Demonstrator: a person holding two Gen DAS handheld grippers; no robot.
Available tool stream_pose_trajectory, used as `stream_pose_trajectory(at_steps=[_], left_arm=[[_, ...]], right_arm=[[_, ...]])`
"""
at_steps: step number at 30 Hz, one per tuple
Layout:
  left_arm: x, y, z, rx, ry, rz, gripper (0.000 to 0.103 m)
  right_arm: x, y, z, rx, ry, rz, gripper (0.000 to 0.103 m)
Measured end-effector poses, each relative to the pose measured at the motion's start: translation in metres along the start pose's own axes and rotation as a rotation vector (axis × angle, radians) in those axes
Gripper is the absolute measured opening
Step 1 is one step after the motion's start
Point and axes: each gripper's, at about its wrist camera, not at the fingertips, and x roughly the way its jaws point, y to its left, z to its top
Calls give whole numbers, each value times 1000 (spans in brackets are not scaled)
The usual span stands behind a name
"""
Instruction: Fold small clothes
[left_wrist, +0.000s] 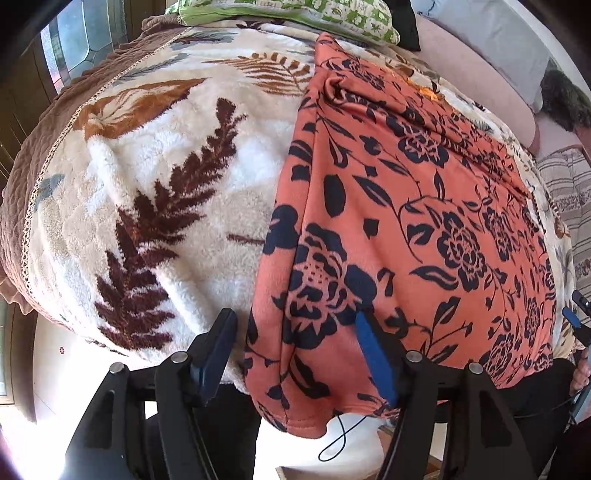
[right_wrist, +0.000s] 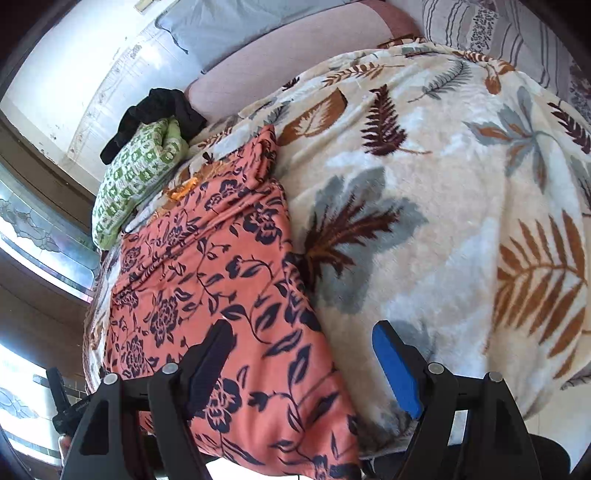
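Lying flat on the bed, the orange floral garment rests on a cream fleece blanket printed with brown, rust and grey leaves; its near hem hangs over the bed's front edge. In the right wrist view the same garment occupies the left part of the blanket, with a folded ridge running along its far end. The left hand-held gripper has its fingers spread apart, straddling the garment's left edge: the black finger sits over the blanket and the blue pad over the orange cloth. Whether either finger touches the fabric cannot be told. The right hand-held gripper is likewise spread wide, straddling the garment's right edge, its dark finger above the orange cloth and its blue pad above the blanket; nothing is clamped. At the far end of the bed lies a green patterned cloth with a black garment partly on top of it. A pink bolster and a grey pillow lie beyond.
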Motion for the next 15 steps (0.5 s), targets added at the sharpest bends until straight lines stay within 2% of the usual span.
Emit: stream_pose_trajectory(at_steps=[3, 5, 8, 9, 12, 13, 14, 15], left_arm=[[1, -5, -9, 9, 16, 6, 65], [1, -8, -14, 15, 17, 20, 46], [-1, -7, -17, 0, 12, 14, 27], [-1, -8, -17, -4, 14, 8, 25], [0, -9, -17, -6, 22, 2, 26], [0, -3, -18, -14, 37, -11, 39], [3, -2, -18, -19, 66, -38, 57], [5, -3, -18, -16, 85, -64, 62]], right_arm=[[-1, -15, -12, 30, 46, -4, 81], [2, -20, -19, 46, 73, 6, 81], [7, -15, -29, 33, 110, 15, 81], [11, -11, -32, 23, 128, 18, 81], [33, 2, -46, -14, 254, -9, 74], [40, 7, -53, -33, 294, -37, 74], [44, 14, -60, -73, 312, -78, 70], [45, 22, -65, -126, 319, -118, 60]])
